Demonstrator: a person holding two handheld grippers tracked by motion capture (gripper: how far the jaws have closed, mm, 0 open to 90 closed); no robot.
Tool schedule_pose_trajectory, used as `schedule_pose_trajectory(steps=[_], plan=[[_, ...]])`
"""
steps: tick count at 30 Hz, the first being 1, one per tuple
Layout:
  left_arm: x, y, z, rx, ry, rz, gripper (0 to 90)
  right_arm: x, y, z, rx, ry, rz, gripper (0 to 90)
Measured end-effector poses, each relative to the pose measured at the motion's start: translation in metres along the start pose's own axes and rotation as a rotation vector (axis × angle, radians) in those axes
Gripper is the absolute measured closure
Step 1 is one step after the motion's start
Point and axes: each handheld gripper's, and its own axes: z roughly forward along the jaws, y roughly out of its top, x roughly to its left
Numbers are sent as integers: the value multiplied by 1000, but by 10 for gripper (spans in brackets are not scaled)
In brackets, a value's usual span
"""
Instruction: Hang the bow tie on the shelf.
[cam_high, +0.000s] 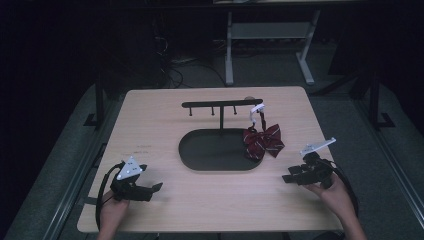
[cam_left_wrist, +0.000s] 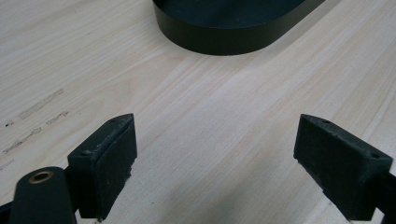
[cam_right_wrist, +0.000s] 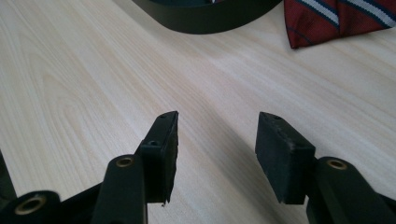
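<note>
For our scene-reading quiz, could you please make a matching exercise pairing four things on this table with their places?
Things:
1. bow tie
2. stand
3. left gripper
4. right gripper

Places:
A. near table edge, left of the tray
B. hanging from the rack's right end
C. near table edge, right of the tray
D. rising from the tray

Pairs: 1-B, 2-D, 3-A, 4-C

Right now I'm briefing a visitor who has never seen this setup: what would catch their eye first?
Probably the red striped bow tie, hanging by its white strap from the right end of the black stand, draped over the right rim of the dark oval base at the table's centre. Next, the open left gripper and right gripper, near the front corners.
</note>
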Motion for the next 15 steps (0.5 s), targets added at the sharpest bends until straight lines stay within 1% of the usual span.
schedule_pose_trajectory(steps=[1, 4, 7, 8, 10, 12, 13, 15], plan=[[0, 0, 0, 1, -1, 0, 132, 1, -1, 0, 3, -8, -2, 487], [0, 0, 0, -1, -2, 1, 132, 4, -3, 1, -8, -7, -5, 486], [0, 1, 0, -4, -1, 1, 132, 7, -6, 1, -15, -24, -13, 478], [1, 1, -1, -4, 0, 3, 132, 8, -7, 0, -19, -22, -10, 474], [1, 1, -1, -4, 2, 2, 132, 10, -9, -1, -30, -20, -17, 470], [1, 1, -1, -3, 2, 5, 132, 13, -12, -2, -52, -16, -19, 458], [0, 2, 0, -9, 3, -1, 132, 14, -13, -2, -59, -17, -22, 451], [1, 2, -1, -2, 3, 6, 132, 16, -15, -4, -76, -24, -19, 438]])
